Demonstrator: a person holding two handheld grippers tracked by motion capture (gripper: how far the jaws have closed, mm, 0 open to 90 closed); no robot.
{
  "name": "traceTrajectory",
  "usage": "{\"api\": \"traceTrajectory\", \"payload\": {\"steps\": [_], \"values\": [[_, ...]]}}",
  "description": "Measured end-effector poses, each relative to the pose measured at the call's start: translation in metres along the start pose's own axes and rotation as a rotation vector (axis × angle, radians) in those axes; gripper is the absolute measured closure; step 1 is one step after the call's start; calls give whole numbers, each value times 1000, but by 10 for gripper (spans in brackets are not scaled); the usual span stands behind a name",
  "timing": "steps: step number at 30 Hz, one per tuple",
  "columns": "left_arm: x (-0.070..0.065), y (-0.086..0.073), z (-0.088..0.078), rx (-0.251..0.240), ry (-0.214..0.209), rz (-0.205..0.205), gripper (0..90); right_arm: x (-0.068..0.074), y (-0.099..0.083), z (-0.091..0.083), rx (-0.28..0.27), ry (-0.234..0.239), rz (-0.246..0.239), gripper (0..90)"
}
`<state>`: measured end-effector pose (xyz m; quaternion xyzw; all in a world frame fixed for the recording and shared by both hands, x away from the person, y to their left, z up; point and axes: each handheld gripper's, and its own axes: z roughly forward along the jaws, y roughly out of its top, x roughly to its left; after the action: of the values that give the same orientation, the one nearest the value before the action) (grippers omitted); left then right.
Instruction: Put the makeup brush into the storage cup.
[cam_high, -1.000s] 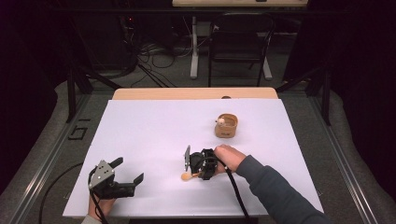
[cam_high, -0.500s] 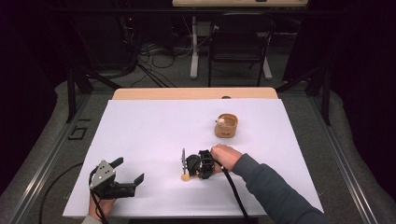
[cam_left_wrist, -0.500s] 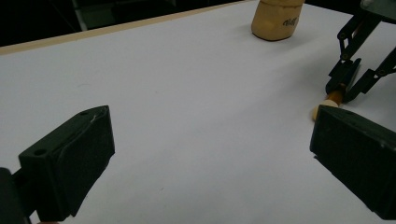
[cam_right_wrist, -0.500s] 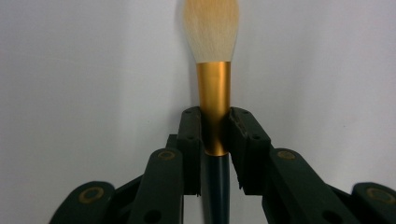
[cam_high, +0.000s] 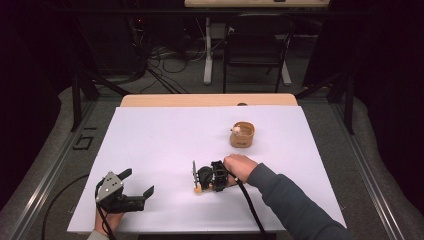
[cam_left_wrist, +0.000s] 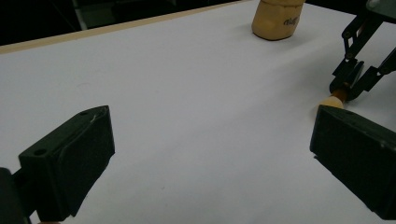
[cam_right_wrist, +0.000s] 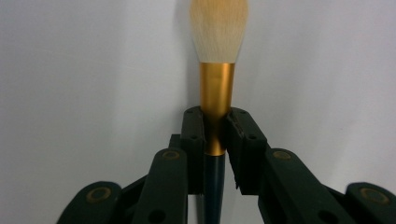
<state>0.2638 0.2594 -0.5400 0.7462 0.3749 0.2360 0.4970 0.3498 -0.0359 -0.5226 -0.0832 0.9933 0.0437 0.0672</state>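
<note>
A white-covered counter (cam_high: 165, 145) fills the high view, with dark floor, cables and a chair (cam_high: 256, 45) beyond its far edge. Near the front middle of the counter, the right gripper (cam_high: 200, 177) lies low on the surface, held by a hand in a grey sleeve (cam_high: 295, 205). Its jaws have just been closing and now clamp a makeup brush (cam_right_wrist: 217, 84) at the gold band between the dark handle and the pale bristles. In the right gripper view the brush points straight ahead over bare white surface, its bristle tip away from the gripper. A tan cup (cam_high: 242, 135) stands well apart from it, farther back and to the right; something small and pale sits at its rim, too small to identify. The left gripper (cam_high: 134, 187) rests near the front left corner with its jaws wide apart and nothing between them. From the left gripper view, open white surface lies between it and the brush.
</note>
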Motion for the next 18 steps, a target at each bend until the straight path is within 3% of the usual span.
{"api": "traceTrajectory", "payload": {"steps": [6, 18], "values": [[-1, 0, 0, -1, 0, 2, 0, 0, -4, -11, -8, -25, 22, 775], [-1, 0, 0, -2, -1, 0, 0, -2, -19, -28, -94, -57, 85, 776]]}}
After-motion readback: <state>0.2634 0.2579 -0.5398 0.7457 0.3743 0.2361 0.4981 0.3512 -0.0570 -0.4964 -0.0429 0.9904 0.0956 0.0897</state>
